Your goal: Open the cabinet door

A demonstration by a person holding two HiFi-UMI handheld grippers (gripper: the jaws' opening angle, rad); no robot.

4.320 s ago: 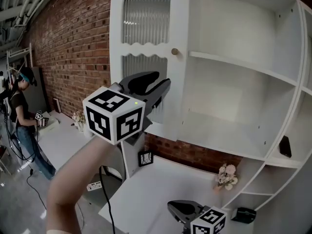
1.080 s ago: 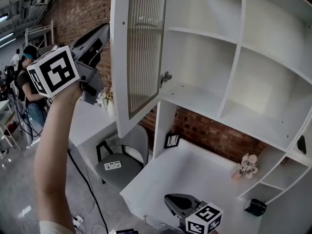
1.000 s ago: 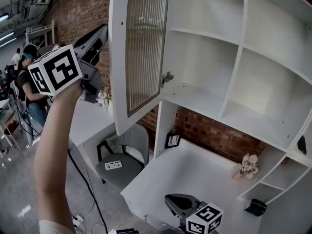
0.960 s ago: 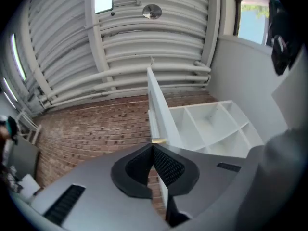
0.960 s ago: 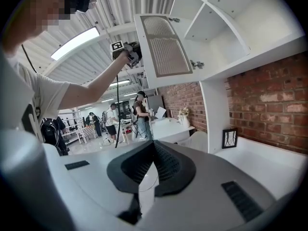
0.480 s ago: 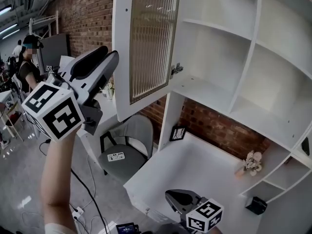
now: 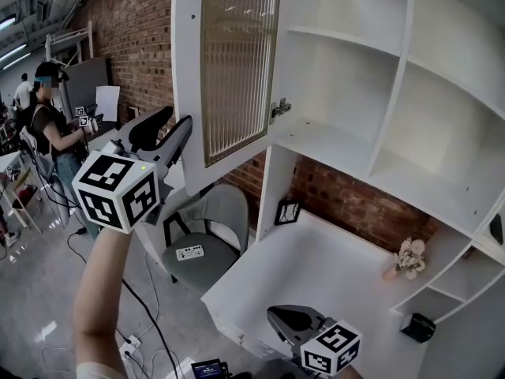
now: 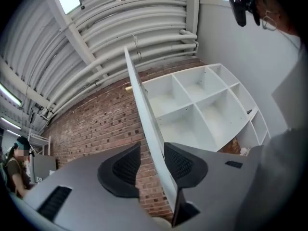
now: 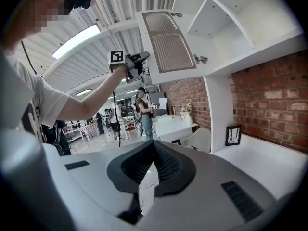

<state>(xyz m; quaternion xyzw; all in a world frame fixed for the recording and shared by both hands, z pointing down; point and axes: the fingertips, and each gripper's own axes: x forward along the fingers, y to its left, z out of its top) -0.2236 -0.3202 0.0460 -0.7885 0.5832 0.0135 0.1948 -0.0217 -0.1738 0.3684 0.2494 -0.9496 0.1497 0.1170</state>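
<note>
While the left gripper (image 7: pixel 179 117) is raised on an outstretched arm at the left, its jaws are opening. The thin free edge of the cabinet door (image 7: pixel 237 61) runs through the gap between them. In the left gripper view (image 8: pixel 150 153) neither pad presses on that edge, so the gripper is released.

The cabinet door, white with a ribbed glass panel, stands swung wide open toward the left. It hangs on its hinge (image 7: pixel 278 109) from the left side of the white cabinet (image 7: pixel 355 77). The cabinet's bare shelves are exposed on the wall above the desk (image 7: pixel 300 267).

Low and near, the right gripper (image 7: pixel 276 316) hangs over the near edge of the desk, well apart from the door. Its jaws are clenched together on nothing, as the right gripper view (image 9: pixel 153 146) shows.

On the desk, a small picture frame (image 7: pixel 287 212) leans against the brick wall (image 7: pixel 134 46), and a bunch of flowers (image 7: pixel 406 255) sits farther right. A grey chair (image 7: pixel 205 235) stands on the floor below the door. Another person (image 7: pixel 51 125) stands far left.
</note>
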